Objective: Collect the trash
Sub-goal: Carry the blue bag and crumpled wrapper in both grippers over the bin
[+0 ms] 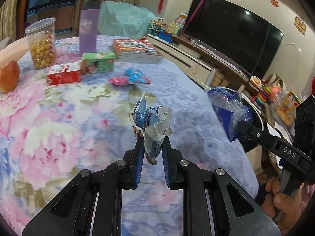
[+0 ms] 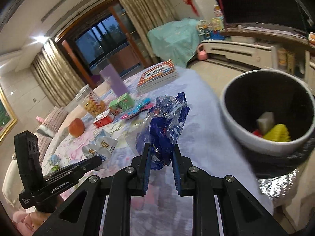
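Observation:
My left gripper (image 1: 152,138) is shut on a crumpled white and blue paper wrapper (image 1: 151,120), held just above the floral tablecloth (image 1: 59,118). The right gripper (image 2: 161,147) is shut on a crumpled blue and clear plastic bag (image 2: 167,123), raised over the table's right edge. In the left wrist view that bag (image 1: 226,112) and the right gripper (image 1: 241,125) appear at the right, with a hand (image 1: 283,202) on the handle. A grey bin (image 2: 232,122) with a dark inside stands to the right of the table, holding yellow, white and red scraps (image 2: 275,131). The left gripper (image 2: 98,160) shows at lower left with its wrapper (image 2: 104,147).
On the table lie a red box (image 1: 65,75), a green box (image 1: 98,62), a stack of books (image 1: 137,51), a jar of snacks (image 1: 42,45), a purple container (image 1: 87,35), an apple (image 1: 8,76) and pink and blue packets (image 1: 130,77). A television (image 1: 232,33) stands beyond.

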Available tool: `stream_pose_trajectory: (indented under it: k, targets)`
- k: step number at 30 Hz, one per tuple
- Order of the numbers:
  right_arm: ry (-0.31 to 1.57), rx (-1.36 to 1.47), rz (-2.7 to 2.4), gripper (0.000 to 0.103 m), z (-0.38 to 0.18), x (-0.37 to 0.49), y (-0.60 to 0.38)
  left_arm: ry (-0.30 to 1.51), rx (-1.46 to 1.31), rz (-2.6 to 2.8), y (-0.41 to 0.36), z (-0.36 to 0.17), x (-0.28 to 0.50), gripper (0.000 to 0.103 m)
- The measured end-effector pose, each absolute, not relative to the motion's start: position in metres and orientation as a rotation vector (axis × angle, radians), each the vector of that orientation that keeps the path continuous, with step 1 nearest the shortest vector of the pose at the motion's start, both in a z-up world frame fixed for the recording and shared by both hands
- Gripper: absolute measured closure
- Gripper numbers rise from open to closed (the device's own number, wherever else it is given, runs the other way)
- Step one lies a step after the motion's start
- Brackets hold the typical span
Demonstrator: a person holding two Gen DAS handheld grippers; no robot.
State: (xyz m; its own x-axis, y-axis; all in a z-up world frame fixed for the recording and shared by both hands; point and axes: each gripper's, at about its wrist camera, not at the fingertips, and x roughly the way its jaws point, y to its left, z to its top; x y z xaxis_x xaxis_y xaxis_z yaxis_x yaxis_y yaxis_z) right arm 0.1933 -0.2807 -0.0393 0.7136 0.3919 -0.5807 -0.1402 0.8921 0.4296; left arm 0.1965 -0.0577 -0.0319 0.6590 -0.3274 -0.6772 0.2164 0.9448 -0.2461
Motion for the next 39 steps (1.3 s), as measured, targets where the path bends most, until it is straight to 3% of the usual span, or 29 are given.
stream_pose_trajectory:
  k: [39]
  targets:
    - [0.668,0.45,0.053,0.083,-0.042,0.177,-0.417,0.804,0.005,-0.571,-0.231,-0.013,0.222,0.086]
